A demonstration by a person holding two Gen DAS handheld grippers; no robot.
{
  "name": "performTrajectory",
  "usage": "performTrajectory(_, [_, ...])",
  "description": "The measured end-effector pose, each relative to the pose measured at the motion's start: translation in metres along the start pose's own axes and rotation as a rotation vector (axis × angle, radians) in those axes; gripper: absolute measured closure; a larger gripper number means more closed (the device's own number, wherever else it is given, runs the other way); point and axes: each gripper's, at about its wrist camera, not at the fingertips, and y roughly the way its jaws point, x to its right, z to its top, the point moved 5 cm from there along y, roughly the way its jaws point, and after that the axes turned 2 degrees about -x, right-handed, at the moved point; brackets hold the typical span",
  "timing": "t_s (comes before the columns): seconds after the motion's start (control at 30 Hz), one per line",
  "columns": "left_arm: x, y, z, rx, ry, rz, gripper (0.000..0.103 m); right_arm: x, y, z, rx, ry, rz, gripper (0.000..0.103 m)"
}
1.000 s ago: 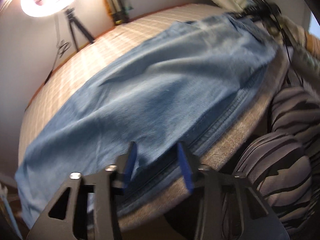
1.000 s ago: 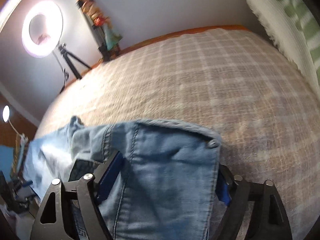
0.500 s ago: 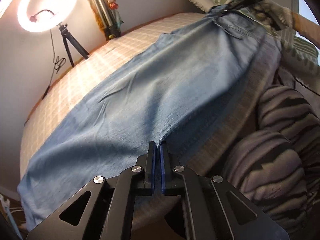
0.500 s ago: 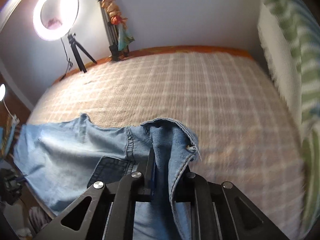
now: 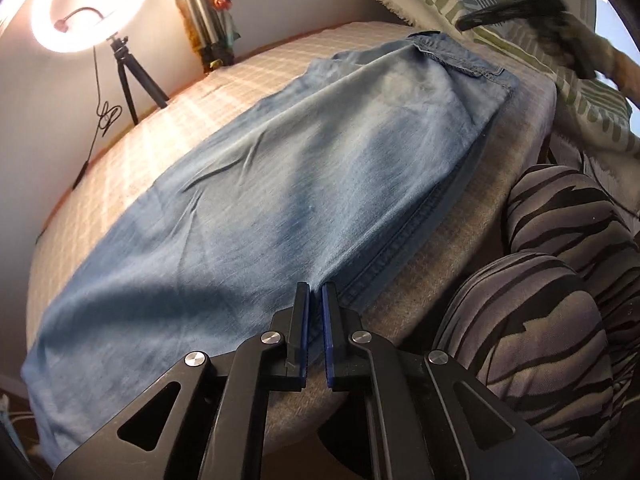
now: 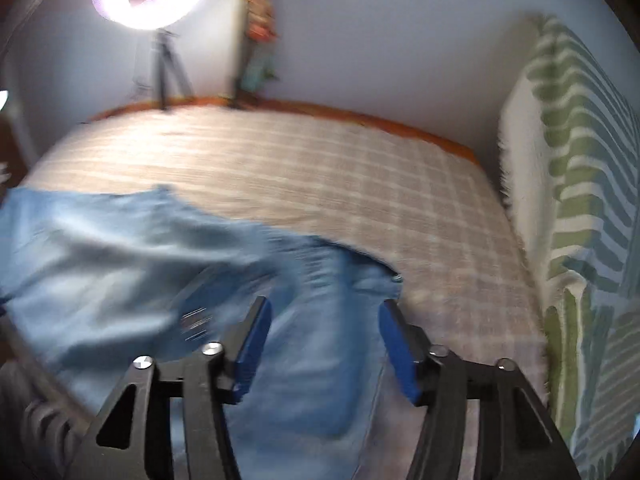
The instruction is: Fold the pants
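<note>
I have the pants (image 5: 288, 184) lying flat along the near edge of the bed (image 5: 224, 80), folded lengthwise so one leg sits on the other, the waistband toward the far right corner by the striped cushion (image 5: 472, 12) and the hems toward the near left corner. So the first fold looks done to me; the crosswise folds, hems up to the waist, are not yet made.

My left gripper (image 5: 315, 292) is nearly closed, a thin slit between its blue pads, sitting at the outer seam near mid-leg. I cannot tell whether any denim is pinched there. My right gripper (image 6: 324, 316) is spread wide over the waistband end, holding nothing; that view is blurred, though the fabric under it lies loose on the bed.

I judge the job roughly a third along.
</note>
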Motion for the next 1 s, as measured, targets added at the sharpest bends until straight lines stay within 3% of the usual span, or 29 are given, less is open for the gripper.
performTrajectory(0.2, [-0.004, -0.007, 0.002, 0.024, -0.04, -0.03, 0.098, -0.096, -0.039, -0.039, 0.013, -0.193, 0.316, 0.042])
performTrajectory(0.33, [-0.006, -0.015, 0.004, 0.044, -0.057, -0.035, 0.098, -0.154, -0.035, -0.055, -0.023, -0.357, 0.428, 0.048])
performTrajectory(0.43, [-0.007, -0.017, 0.006, 0.05, -0.057, -0.032, 0.098, -0.19, -0.028, -0.063, -0.042, -0.468, 0.448, 0.05])
performTrajectory(0.63, [-0.011, -0.019, 0.006, 0.06, -0.08, -0.044, 0.098, -0.224, 0.004, -0.064, -0.073, -0.6, 0.414, 0.062])
performTrajectory(0.67, [-0.01, -0.019, 0.006, 0.061, -0.078, -0.043, 0.098, -0.23, 0.007, -0.065, -0.071, -0.636, 0.392, 0.07])
performTrajectory(0.73, [-0.009, -0.022, 0.007, 0.066, -0.068, -0.04, 0.098, -0.234, 0.011, -0.066, -0.078, -0.662, 0.351, 0.099])
performTrajectory(0.8, [-0.006, -0.024, 0.006, 0.071, -0.059, -0.041, 0.099, -0.231, 0.007, -0.062, -0.084, -0.646, 0.342, 0.102])
performTrajectory(0.9, [-0.001, -0.021, -0.004, 0.044, -0.046, -0.062, 0.099, -0.224, -0.005, -0.059, -0.098, -0.625, 0.409, 0.103])
performTrajectory(1.0, [-0.003, -0.015, -0.013, 0.009, -0.063, -0.069, 0.099, -0.225, 0.008, -0.07, -0.146, -0.634, 0.395, 0.1])
